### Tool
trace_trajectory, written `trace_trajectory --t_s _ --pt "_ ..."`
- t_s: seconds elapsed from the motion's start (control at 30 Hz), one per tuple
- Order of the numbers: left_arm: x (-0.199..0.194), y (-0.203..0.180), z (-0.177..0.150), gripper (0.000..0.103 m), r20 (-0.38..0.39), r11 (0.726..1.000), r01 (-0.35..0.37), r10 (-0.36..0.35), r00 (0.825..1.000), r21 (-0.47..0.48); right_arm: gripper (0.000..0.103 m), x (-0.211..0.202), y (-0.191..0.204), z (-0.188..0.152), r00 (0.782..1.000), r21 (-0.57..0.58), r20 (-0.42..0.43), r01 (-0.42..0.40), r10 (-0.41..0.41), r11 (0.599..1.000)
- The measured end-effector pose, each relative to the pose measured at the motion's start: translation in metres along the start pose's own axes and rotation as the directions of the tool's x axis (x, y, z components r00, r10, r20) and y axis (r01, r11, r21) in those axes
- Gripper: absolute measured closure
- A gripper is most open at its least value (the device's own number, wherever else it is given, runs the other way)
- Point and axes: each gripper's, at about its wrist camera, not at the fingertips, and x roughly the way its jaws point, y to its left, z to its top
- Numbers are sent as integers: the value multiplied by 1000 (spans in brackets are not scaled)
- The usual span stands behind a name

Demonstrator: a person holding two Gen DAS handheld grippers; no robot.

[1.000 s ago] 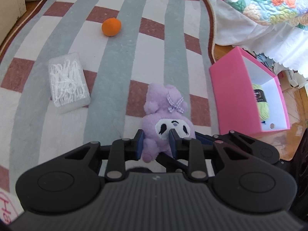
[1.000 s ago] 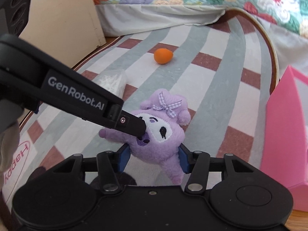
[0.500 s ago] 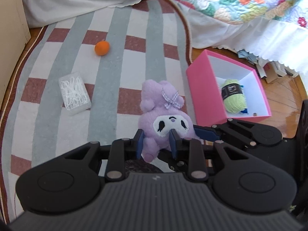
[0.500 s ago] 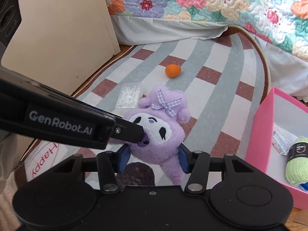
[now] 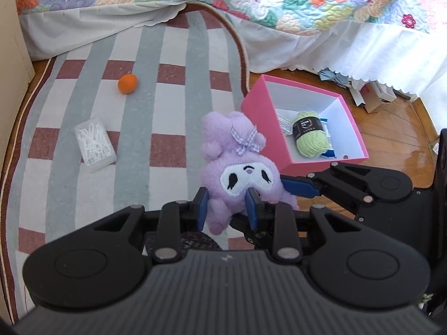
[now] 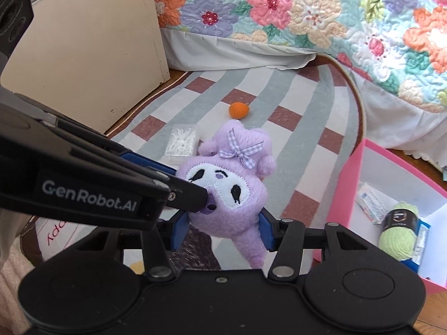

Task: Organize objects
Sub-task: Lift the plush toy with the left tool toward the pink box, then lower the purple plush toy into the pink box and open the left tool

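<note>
Left wrist view: lower body of the purple plush toy (image 5: 237, 167) hidden behind the left gripper (image 5: 226, 209), blue pads pinched narrow on one plush limb, gripper angled steeply down. Right gripper (image 5: 300, 188) entering from the right, one blue finger pressed to the plush's side, its far finger out of sight behind the toy. Plush held clear above the striped rug (image 5: 92, 195). Pink box (image 5: 262, 128) just beside the plush, open top showing green yarn (image 5: 308, 136) and half-covered packets, hard to read. Orange fruit (image 5: 127, 83) and clear plastic box (image 5: 95, 143) lying apart on the rug.

Right wrist view: part of the plush face (image 6: 220, 184) masked by the left gripper (image 6: 195, 195) crossing from the left. Right gripper (image 6: 222, 229) tilted down, pads set moderately wide, clamped on the plush body. Pink box (image 6: 343, 189) cut off at the right edge; yarn (image 6: 398, 231) inside. Rug lettering at lower left partly covered, unreadable. Floral quilt (image 6: 307, 14) hanging behind.
</note>
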Motion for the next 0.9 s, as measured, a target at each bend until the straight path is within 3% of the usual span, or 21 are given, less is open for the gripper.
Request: trace_trajectory --t_s 0.37,0.9 --pt "18 -48 0 76 -23 995 -5 7 1000 102 46 -15 -23 -16 998 44 -15 65 -64 997" --pt "27 -103 5 76 -40 977 75 -68 997 200 46 -50 -53 -33 985 78 -11 171 -171 982"
